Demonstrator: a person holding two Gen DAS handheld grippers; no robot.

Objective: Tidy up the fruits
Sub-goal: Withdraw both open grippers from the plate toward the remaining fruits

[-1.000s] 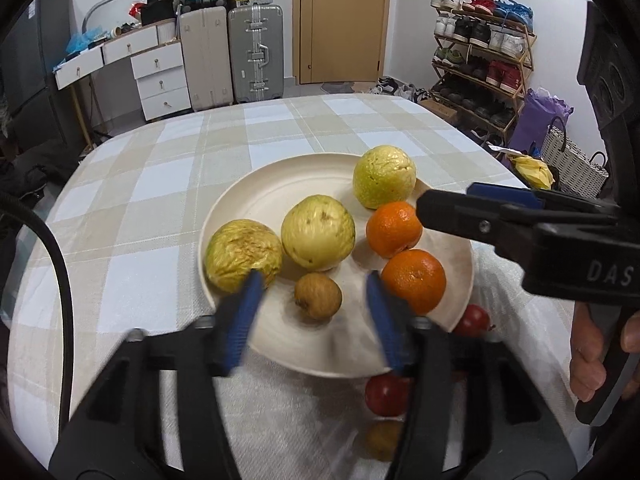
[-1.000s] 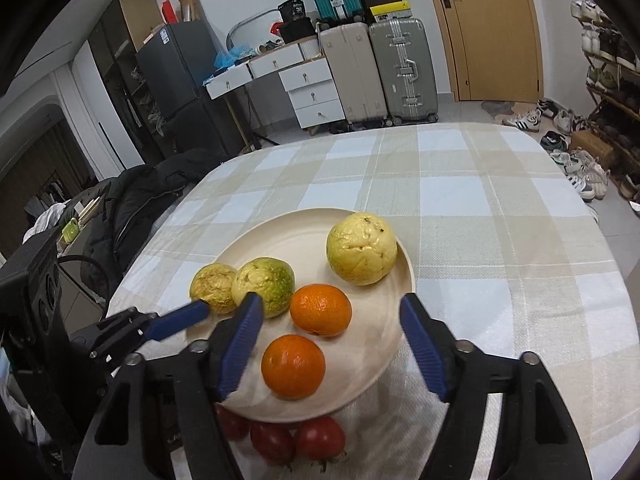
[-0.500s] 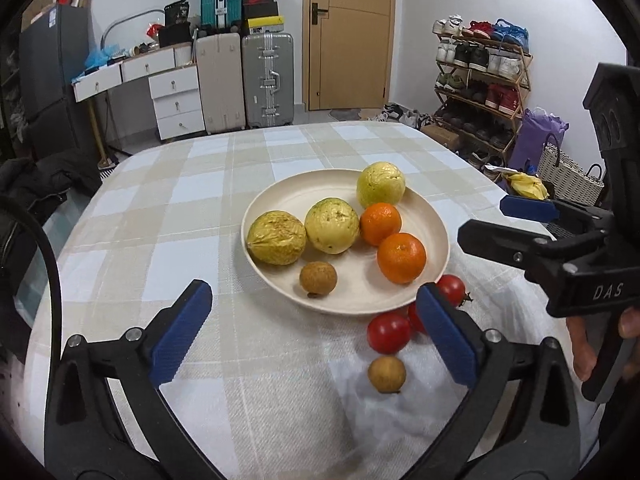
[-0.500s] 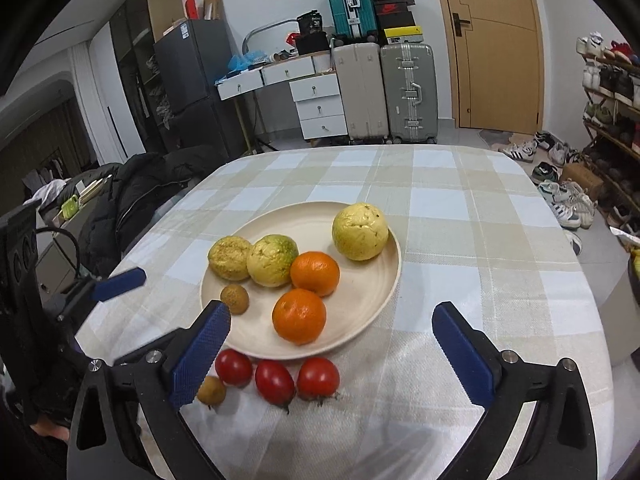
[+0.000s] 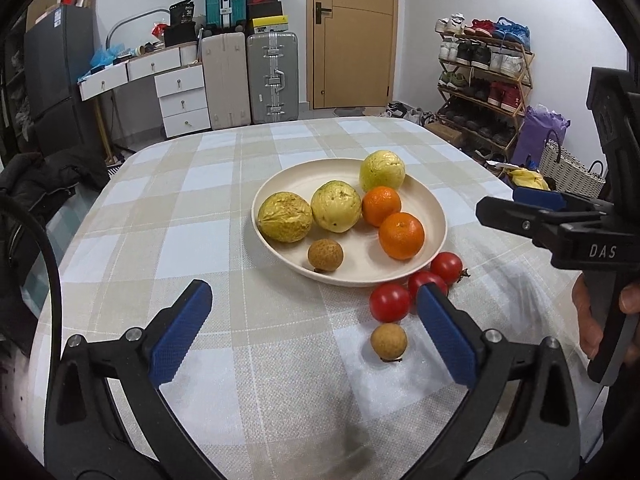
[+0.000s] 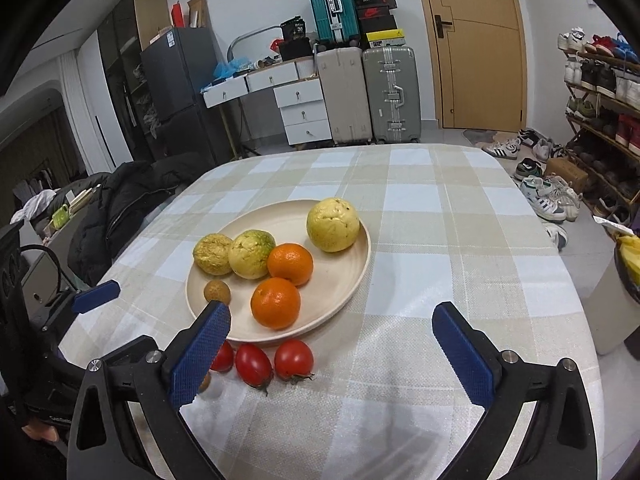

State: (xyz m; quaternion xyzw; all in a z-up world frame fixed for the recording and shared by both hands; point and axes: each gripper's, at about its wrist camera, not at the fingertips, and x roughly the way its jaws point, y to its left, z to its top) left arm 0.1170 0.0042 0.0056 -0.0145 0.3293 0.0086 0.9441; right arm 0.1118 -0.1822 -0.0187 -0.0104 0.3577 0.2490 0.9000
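"DAS" (white letters) stands on the right claw (image 5: 532, 210) body.

Woven checked tablecloth (image 5: 192, 216) lying matt beneath tongs; plate (image 5: 436, 216) ahead showing smooth matt finish; tomatoes (image 6: 294, 358) shining glossy; longan (image 5: 389, 341) looking rough.

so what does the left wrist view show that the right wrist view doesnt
Only the left wrist view shows the loose longan in full on the tablecloth and the wicker basket by the shoe rack. Only the right wrist view shows the black jacket beside the table. Both share the plate holding three guavas, two oranges and one longan, the three tomatoes in front of it, and the open, empty left gripper and right gripper.
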